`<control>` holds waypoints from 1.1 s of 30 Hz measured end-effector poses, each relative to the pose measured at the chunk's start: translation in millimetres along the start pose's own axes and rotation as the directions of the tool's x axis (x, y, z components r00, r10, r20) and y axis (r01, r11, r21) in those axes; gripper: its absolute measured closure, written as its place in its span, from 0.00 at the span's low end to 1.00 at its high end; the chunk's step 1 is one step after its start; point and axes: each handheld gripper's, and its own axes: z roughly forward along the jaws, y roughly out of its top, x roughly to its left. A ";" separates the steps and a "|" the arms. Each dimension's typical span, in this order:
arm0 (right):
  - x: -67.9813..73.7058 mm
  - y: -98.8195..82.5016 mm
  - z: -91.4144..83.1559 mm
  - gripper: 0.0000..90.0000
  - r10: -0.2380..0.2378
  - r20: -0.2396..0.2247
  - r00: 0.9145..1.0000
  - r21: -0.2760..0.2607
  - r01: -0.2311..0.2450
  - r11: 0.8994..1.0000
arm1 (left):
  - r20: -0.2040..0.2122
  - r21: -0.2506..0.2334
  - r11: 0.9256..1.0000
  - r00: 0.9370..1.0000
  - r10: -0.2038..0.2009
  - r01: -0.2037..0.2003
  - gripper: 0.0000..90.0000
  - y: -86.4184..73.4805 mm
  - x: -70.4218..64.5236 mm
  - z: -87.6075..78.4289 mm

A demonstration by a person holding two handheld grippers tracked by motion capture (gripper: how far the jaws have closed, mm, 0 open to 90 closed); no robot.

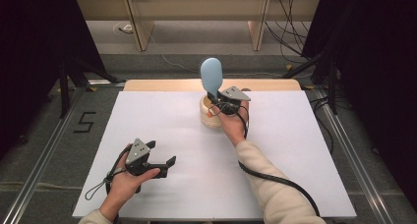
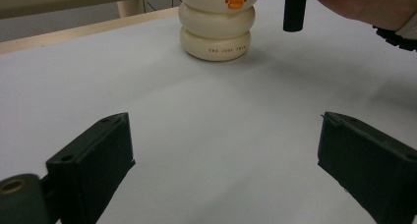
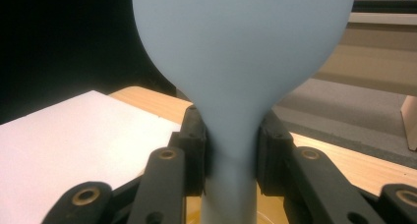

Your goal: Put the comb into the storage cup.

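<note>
Two tongs (image 1: pixel 156 160) (image 1: pixel 216 102), one spatula (image 1: pixel 211 72), one holder (image 1: pixel 210 117).

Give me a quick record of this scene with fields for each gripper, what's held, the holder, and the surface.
right gripper: jaws shut on the neck of the blue spatula, above the holder
blue spatula: upright, blade end up
cream holder: ribbed, stacked-ring shape, orange mark on its side, standing toward the table's far edge
left gripper: jaws open, nothing between them, resting near the front left
table: white sheet over a wooden top
</note>
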 end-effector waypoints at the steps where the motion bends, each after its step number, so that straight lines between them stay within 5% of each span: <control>1: 0.0 0.1 -0.2 0.78 0.004 -0.001 1.000 0.002 -0.004 1.000 | 0.000 0.000 1.000 1.000 0.000 0.000 0.07 0.0 0.0 0.0; 24: -1.1 -1.2 -0.4 0.77 0.013 -0.009 1.000 0.021 -0.013 1.000 | 0.000 0.000 1.000 1.000 0.000 0.000 0.07 0.1 0.0 0.0; 33: -2.2 -3.3 0.0 0.68 0.016 -0.019 1.000 0.042 -0.015 0.999 | 0.000 0.001 1.000 1.000 0.003 -0.003 0.07 0.0 0.0 0.0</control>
